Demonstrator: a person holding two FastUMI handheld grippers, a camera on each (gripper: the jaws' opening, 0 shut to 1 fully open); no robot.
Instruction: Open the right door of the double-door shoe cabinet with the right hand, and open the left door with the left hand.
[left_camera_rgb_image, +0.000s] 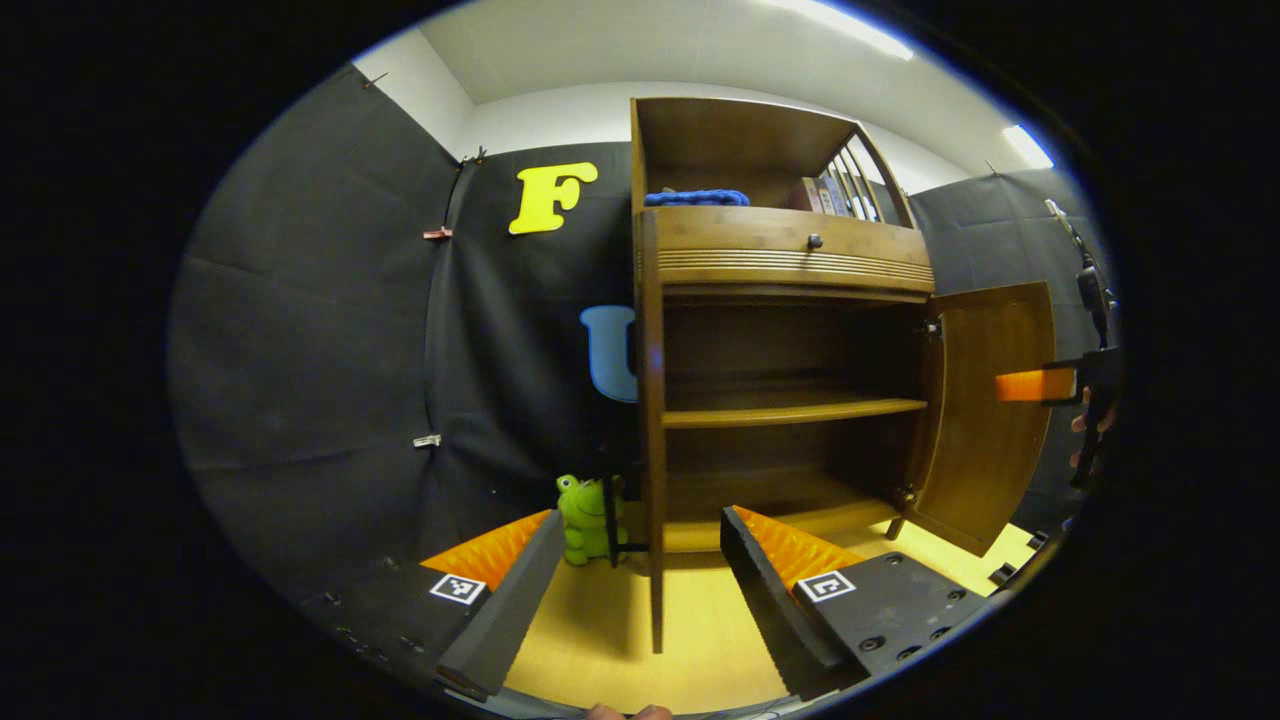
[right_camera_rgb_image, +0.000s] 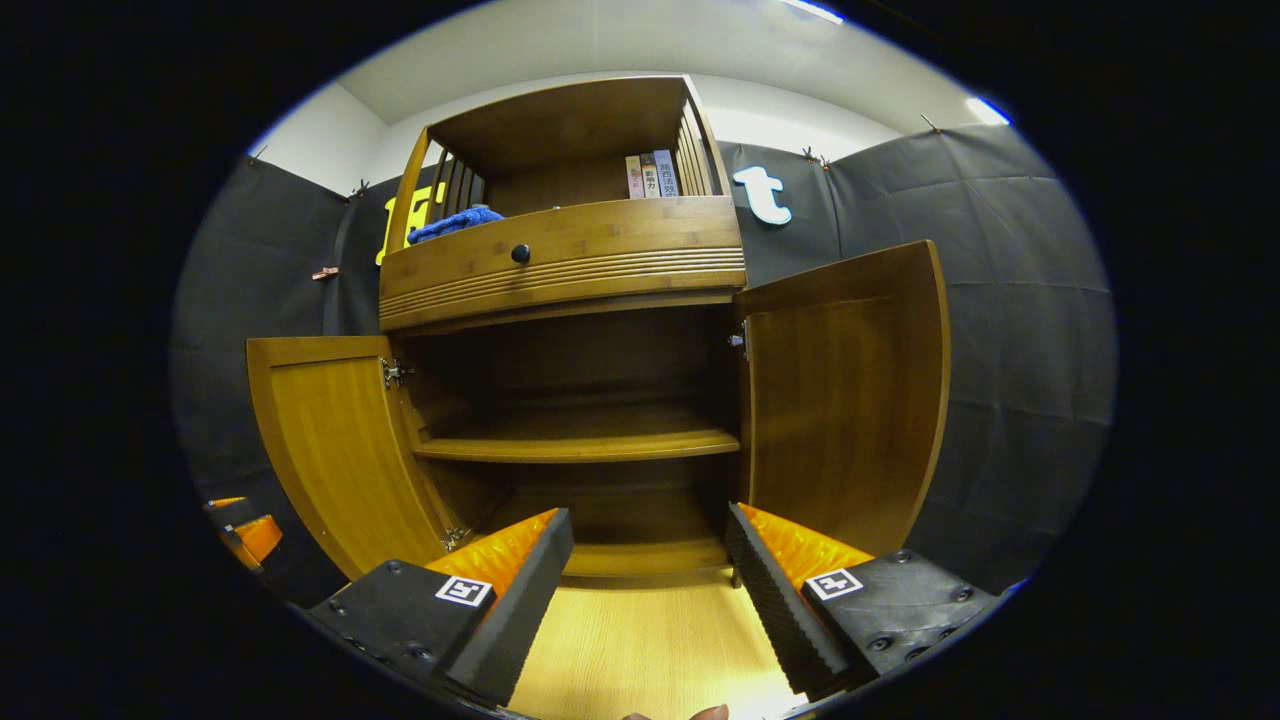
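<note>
- Left hand-held gripper (left_camera_rgb_image: 635, 565) is held spread and empty, with the left door (left_camera_rgb_image: 652, 430) seen edge-on between its fingers.
- Right hand-held gripper (right_camera_rgb_image: 650, 560) is likewise spread, gripping nothing, before the right door (right_camera_rgb_image: 845, 400).
- Both doors of the cabinet (right_camera_rgb_image: 570, 260) are judged fully swung out; withdrawal is best made straight back, clear of the door edges.

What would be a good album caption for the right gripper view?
Both cabinet doors, left door and right door, stand open before the open right gripper, showing bare shelves.
</note>
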